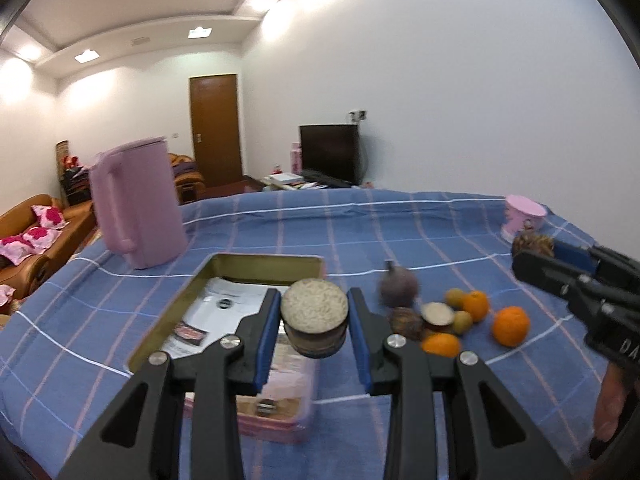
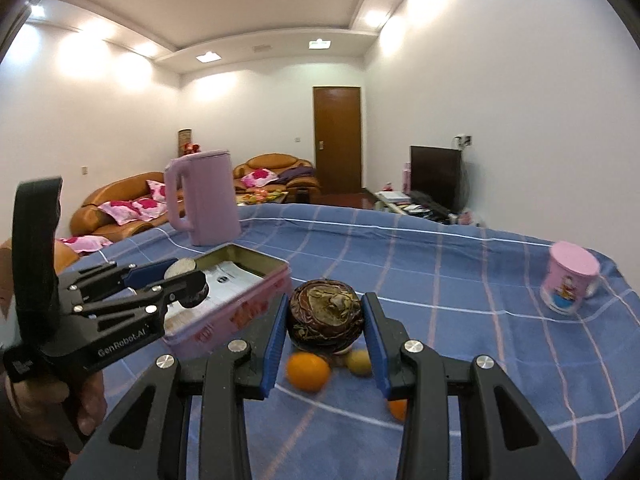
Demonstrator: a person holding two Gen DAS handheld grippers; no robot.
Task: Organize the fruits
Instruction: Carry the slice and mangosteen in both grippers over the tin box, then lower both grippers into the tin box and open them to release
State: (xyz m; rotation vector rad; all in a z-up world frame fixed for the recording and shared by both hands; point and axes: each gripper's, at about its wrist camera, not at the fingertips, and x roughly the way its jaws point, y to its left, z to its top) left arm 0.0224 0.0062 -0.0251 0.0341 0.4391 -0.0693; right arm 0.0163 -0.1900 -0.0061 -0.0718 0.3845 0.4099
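A big table with a blue checked cloth [image 1: 320, 220] fills both views. On it stand one tall pink jug [image 1: 138, 204], one open pink tin box [image 1: 224, 320] with papers inside, and one small pink cup [image 1: 524, 216] far off at the right edge.

Both grippers are up in the air above the cloth and tip a little downward. The left gripper [image 1: 314, 316] hangs over the near end of the tin box. Its blue pads are squeezed on a cut half fruit [image 1: 314, 306], with the pale flat side facing up. A hand [image 2: 86, 396] holds its black handle, seen at the low left of the right wrist view.

The right gripper [image 2: 325, 322] is over the pile of fruit, beside the box. Its pads pinch one dark brown round fruit [image 2: 325, 312] with dry leaves on top.

Still on the cloth, to the right of the box, lie three oranges [image 1: 511, 326], about three small green-yellow fruits [image 1: 456, 298], one purple round fruit [image 1: 398, 288], one brown whole fruit [image 1: 406, 322] and one more cut half [image 1: 438, 314]. They sit close together, some touching.
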